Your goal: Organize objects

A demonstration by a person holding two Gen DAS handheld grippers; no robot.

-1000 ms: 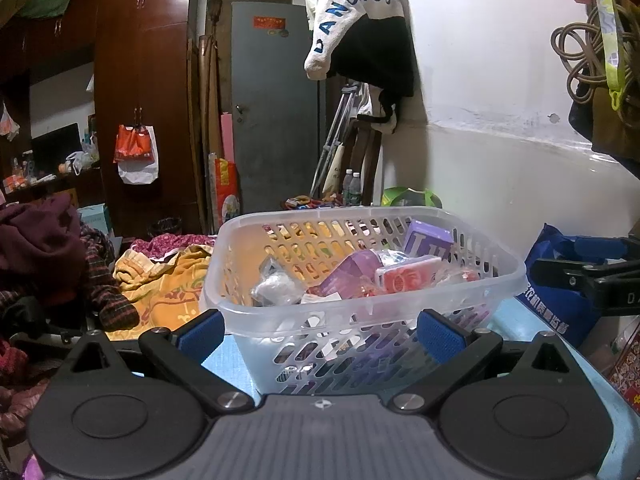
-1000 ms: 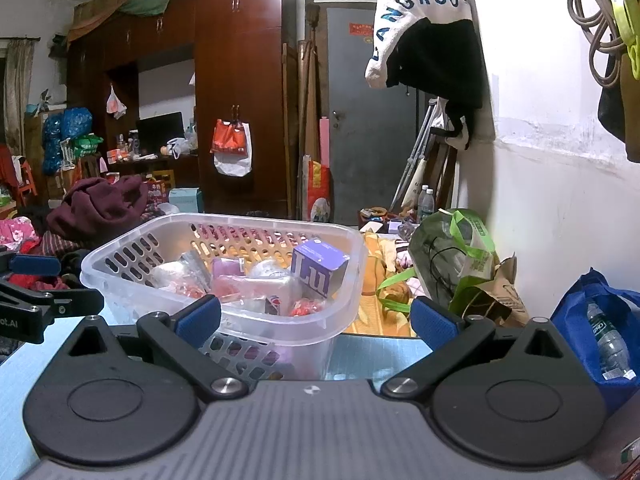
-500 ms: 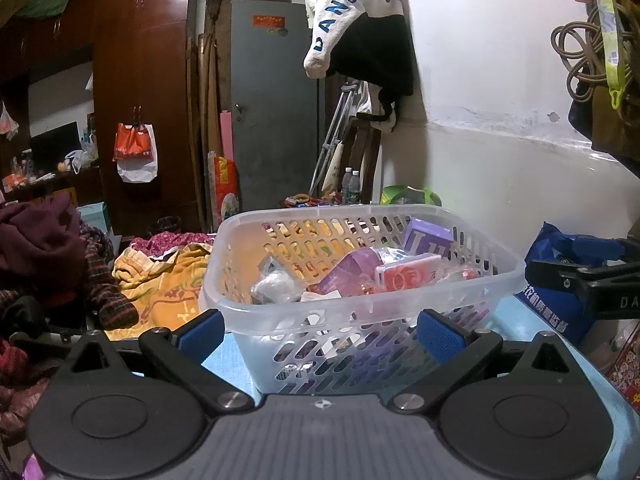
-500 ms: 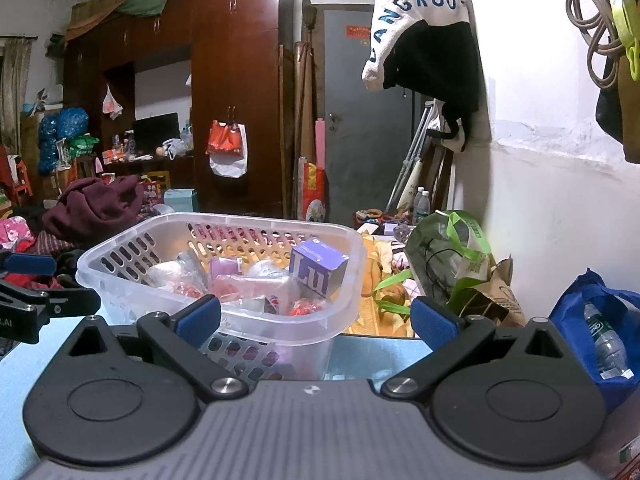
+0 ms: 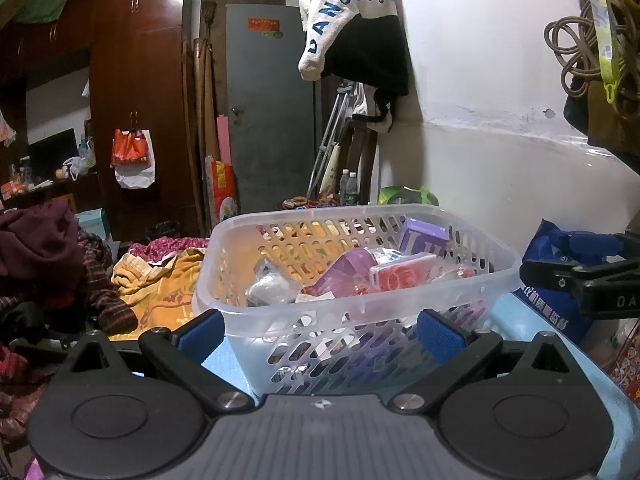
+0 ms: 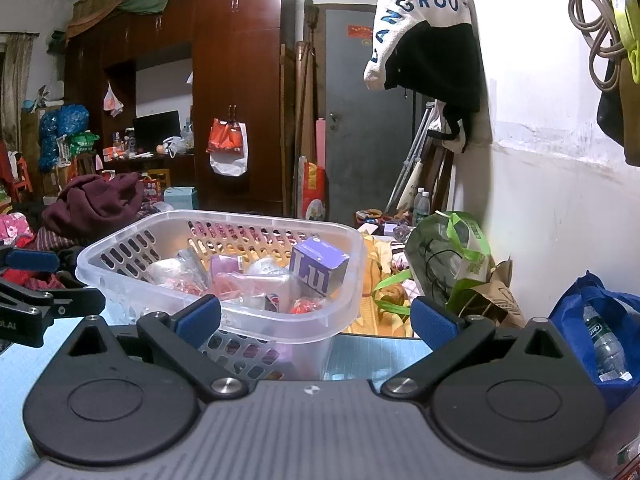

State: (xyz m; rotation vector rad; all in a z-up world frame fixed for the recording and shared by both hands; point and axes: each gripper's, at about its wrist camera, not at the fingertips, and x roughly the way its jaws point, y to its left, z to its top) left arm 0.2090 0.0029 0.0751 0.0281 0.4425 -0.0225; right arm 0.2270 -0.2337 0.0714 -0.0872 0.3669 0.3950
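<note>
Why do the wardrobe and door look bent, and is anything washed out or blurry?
Left wrist view: the fisheye lens bows the wardrobe and door near the edges; the white wall glares bright, while the basket stays fairly sharp. Right wrist view: the same curving; the wall is overexposed, and the dim far corner around the monitor looks soft and grainy.

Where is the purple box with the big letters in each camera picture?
Left wrist view: the purple box sits in the basket's far right corner, right of centre.
Right wrist view: the purple box stands in the basket's right part, at mid-picture.
Shared landmark: the white and black garment hanging on the wall.
</note>
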